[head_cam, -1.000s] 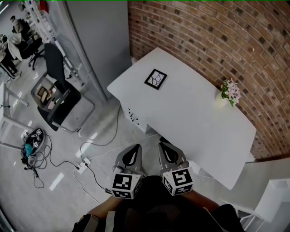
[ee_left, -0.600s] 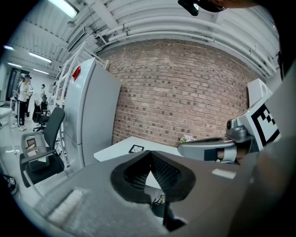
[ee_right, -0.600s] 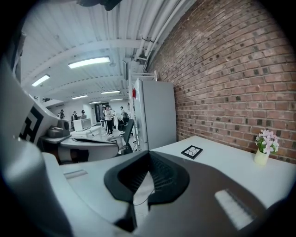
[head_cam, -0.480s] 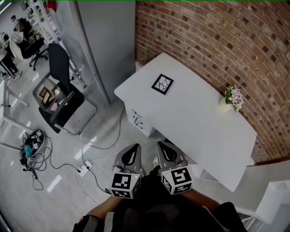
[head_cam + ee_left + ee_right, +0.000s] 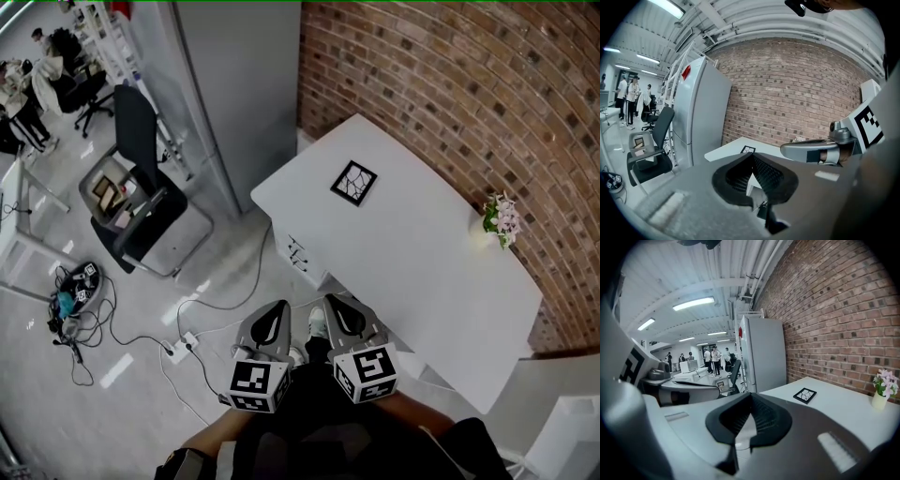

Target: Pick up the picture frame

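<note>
With L gripper [image 5: 273, 323] & R gripper [image 5: 344, 319] fingers closed, empty, the picture frame [image 5: 353, 183] lay flat at far-left end of tabletop [image 5: 422, 253], well apart; prob. light, rigid, glazing fragile, so grip opposite outer edges.

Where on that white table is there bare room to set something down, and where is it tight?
Most of the table is bare: the stretch between the picture frame and the flower vase, and the whole near half. Taken: the frame's far-left end and the vase's spot by the brick wall. The floor beside the chair is cluttered with cables.
</note>
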`<state>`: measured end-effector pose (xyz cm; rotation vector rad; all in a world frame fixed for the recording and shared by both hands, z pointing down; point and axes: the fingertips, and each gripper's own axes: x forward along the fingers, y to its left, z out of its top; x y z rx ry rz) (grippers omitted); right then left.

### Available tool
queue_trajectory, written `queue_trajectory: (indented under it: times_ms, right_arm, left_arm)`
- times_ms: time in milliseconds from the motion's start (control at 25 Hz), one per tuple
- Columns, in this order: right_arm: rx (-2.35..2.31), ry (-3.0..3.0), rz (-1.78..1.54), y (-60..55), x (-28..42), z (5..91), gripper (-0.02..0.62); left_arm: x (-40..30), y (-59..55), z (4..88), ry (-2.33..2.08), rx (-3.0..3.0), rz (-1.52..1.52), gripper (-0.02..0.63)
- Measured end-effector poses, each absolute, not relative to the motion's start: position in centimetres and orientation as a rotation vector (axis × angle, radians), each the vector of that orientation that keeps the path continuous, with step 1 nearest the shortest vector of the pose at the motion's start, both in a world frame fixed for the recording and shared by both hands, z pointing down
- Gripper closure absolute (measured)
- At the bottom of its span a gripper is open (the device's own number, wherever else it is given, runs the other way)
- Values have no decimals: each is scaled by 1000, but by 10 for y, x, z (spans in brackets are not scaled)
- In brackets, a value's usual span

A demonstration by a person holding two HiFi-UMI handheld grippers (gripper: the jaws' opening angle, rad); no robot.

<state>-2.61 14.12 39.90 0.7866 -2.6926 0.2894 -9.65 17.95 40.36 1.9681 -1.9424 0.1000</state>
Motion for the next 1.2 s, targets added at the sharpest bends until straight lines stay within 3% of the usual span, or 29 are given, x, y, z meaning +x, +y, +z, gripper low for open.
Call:
queue_trajectory:
  times_ms: [1200]
  right_arm:
    - [875, -2642, 481, -67, -35, 446, 594]
  left_arm:
    - [-101, -34, 434, -1794, 1968, 264, 607]
